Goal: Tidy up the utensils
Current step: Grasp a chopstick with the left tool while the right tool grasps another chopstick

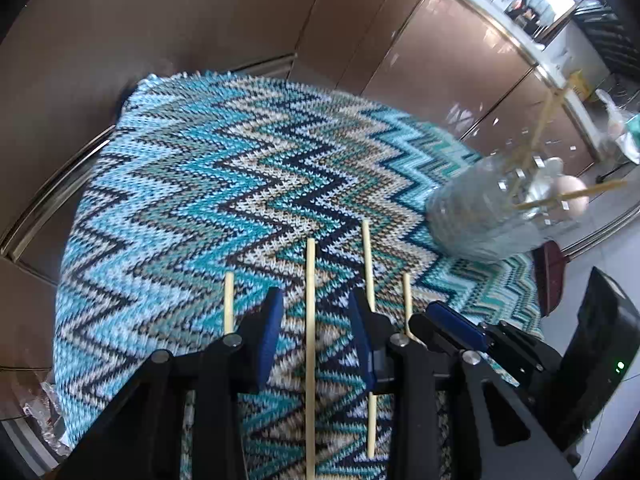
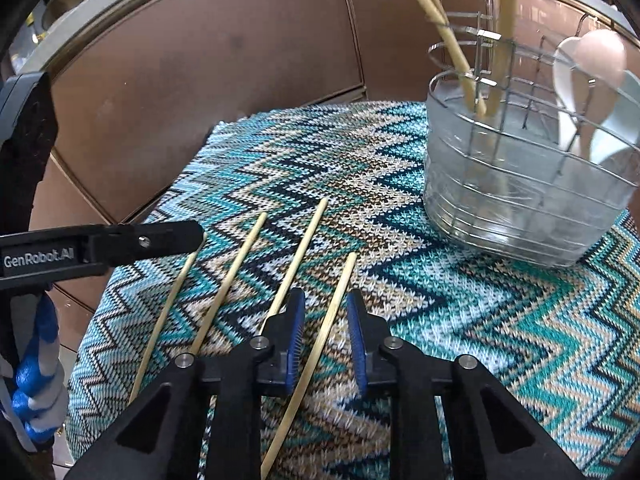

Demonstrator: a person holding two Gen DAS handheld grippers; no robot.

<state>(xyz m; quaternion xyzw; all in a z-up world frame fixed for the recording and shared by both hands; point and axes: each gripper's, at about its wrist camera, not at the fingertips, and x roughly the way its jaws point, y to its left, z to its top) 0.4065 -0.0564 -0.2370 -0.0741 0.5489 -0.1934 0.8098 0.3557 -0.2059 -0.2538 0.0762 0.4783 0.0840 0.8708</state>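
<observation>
Several bamboo chopsticks lie side by side on a blue zigzag knitted mat [image 2: 460, 312]. My left gripper [image 1: 314, 312] is open, low over the mat, its jaws either side of one chopstick [image 1: 310, 320]. My right gripper [image 2: 325, 310] is open, its jaws either side of the rightmost chopstick [image 2: 332, 320]. The left gripper also shows in the right wrist view [image 2: 176, 236] over the leftmost chopstick [image 2: 172, 300]. A wire utensil basket [image 2: 516, 196] with a clear liner stands at the mat's far right, holding chopsticks [image 2: 460, 56] and white spoons [image 2: 576, 92]. It also shows in the left wrist view [image 1: 492, 216].
Brown panelled cabinet fronts [image 2: 240, 40] with metal trim stand behind the mat. The right gripper's body [image 1: 500, 340] sits close to the right of my left gripper. A dark red object [image 1: 550, 276] lies at the mat's right edge.
</observation>
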